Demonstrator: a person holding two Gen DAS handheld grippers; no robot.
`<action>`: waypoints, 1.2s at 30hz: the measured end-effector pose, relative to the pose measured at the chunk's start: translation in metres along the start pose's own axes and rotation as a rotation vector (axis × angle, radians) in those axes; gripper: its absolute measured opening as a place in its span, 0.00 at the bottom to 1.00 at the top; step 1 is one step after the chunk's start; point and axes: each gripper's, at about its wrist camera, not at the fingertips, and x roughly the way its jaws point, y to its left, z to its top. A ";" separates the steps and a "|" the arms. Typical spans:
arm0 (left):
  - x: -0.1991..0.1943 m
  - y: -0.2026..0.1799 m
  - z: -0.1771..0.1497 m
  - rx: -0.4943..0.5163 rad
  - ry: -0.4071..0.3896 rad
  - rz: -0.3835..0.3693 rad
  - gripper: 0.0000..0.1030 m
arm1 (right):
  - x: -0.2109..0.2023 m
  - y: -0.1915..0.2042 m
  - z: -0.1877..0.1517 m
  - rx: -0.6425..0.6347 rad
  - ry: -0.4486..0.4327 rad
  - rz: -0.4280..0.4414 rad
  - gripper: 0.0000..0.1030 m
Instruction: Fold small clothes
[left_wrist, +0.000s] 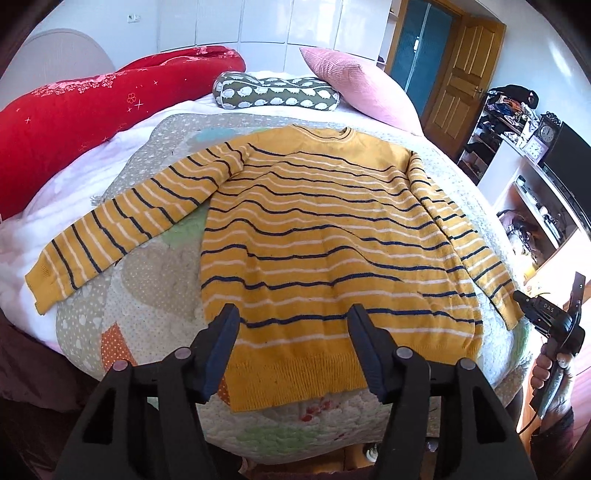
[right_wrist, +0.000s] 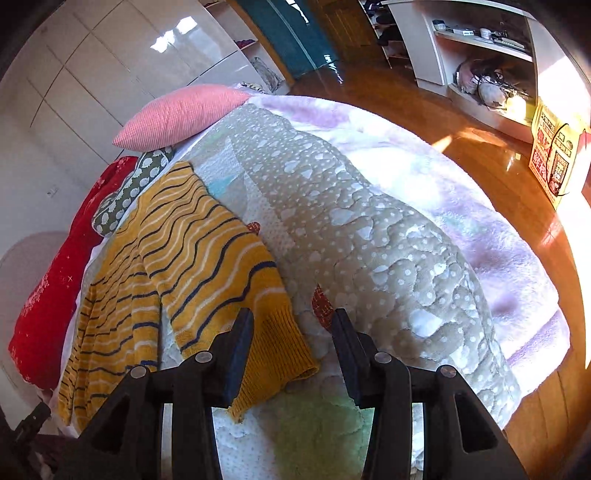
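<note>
Sweater spread flat on the bed, both of your grippers released above its hem.

Your left gripper (left_wrist: 291, 325) hovers with its jaws wide apart, grasping nothing, over the ribbed hem of the mustard-yellow knitted sweater with navy and white stripes (left_wrist: 314, 236). Your right gripper (right_wrist: 291, 328) is likewise spread and empty, its left finger over the hem corner. The sweater lies face-flat on the beige dotted quilted bedcover (left_wrist: 92, 325), one sleeve stretched toward 9 o'clock, the other lying alongside the body at 3 o'clock. Beyond the collar, at 12 o'clock, sit a green sheep-patterned bolster (left_wrist: 273, 94), a pink ribbed pillow (left_wrist: 354, 85) and, toward 10 o'clock, a red starred duvet (left_wrist: 92, 110).
</note>
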 end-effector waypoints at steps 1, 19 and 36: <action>0.002 0.000 0.000 -0.005 0.005 -0.001 0.58 | 0.002 0.005 -0.001 -0.025 -0.004 -0.005 0.46; 0.010 0.084 -0.012 -0.187 -0.032 -0.027 0.58 | 0.013 0.330 0.052 -0.572 -0.067 0.187 0.08; 0.009 0.163 -0.024 -0.353 -0.040 -0.009 0.59 | 0.170 0.469 -0.045 -0.800 0.208 0.251 0.31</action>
